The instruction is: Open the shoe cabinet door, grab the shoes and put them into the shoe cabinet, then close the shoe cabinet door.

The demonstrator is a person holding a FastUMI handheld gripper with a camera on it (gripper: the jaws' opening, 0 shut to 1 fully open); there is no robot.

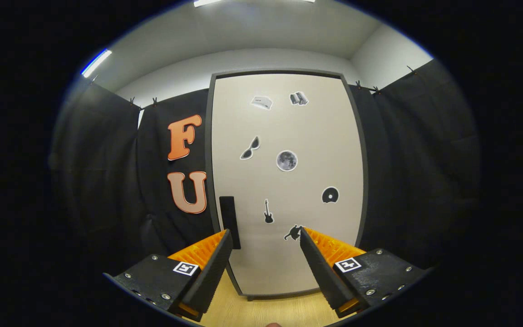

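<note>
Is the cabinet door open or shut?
Shut. The door sits flat in its frame, with its handle untouched beyond the open gripper.

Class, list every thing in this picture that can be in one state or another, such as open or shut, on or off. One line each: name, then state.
Tall off-white shoe cabinet door with dark frame: shut, flush in its frame.
Black upright bar handle near the door's left edge: untouched, beyond the left finger's tip.
Hand-held two-finger gripper: open, nothing between its fingers, facing the door.
Ceiling strip lights: on.
</note>
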